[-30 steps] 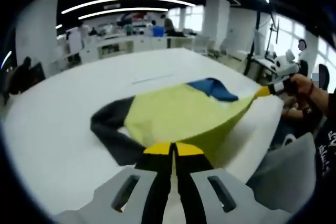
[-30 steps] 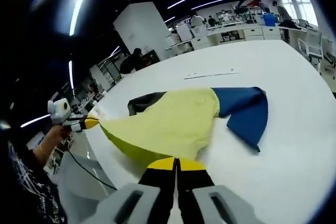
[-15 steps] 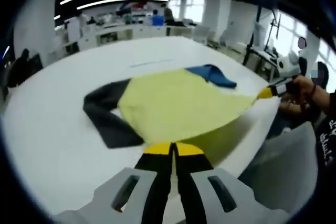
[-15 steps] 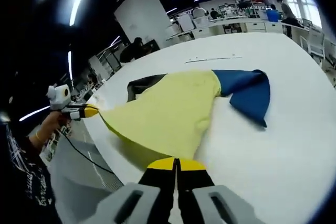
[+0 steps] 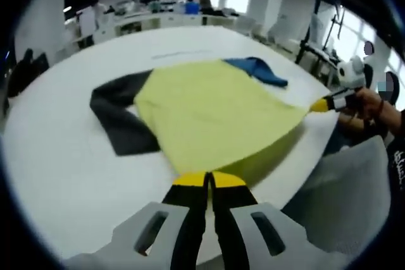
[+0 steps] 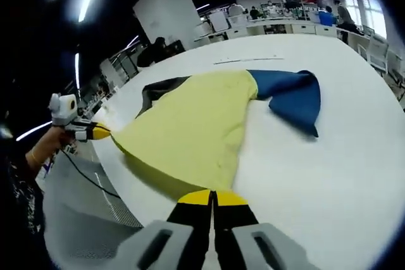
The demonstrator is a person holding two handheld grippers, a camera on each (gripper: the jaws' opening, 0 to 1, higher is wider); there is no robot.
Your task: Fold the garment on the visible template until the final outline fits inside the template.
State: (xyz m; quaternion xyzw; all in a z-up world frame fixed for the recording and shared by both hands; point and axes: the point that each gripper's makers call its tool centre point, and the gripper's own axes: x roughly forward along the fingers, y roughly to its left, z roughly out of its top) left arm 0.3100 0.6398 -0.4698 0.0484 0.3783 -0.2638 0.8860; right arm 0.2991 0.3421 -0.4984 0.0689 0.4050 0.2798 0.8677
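Note:
A garment with a yellow body [image 5: 215,105], a dark grey sleeve [image 5: 117,118] and a blue sleeve [image 5: 259,71] is stretched out over a white table [image 5: 63,156]. My left gripper [image 5: 209,180] is shut on one corner of the yellow hem. My right gripper [image 6: 212,198] is shut on the other hem corner. The right gripper [image 5: 319,105] also appears at the right of the left gripper view, held in a hand. In the right gripper view the yellow body [image 6: 190,124] spreads between the left gripper [image 6: 101,133] and my own jaws; the blue sleeve [image 6: 288,93] lies to the right.
A thin line [image 6: 247,60] is marked on the white table [image 6: 329,156] beyond the garment. The table's near edge runs under the hem. Desks, chairs and people fill the room [image 5: 158,14] behind. A person's hand [image 6: 44,147] holds the left gripper.
The yellow body has been pulled tauter and flatter over the table, spreading wider. Both views have tilted down toward the table, and the sleeves lie more spread.

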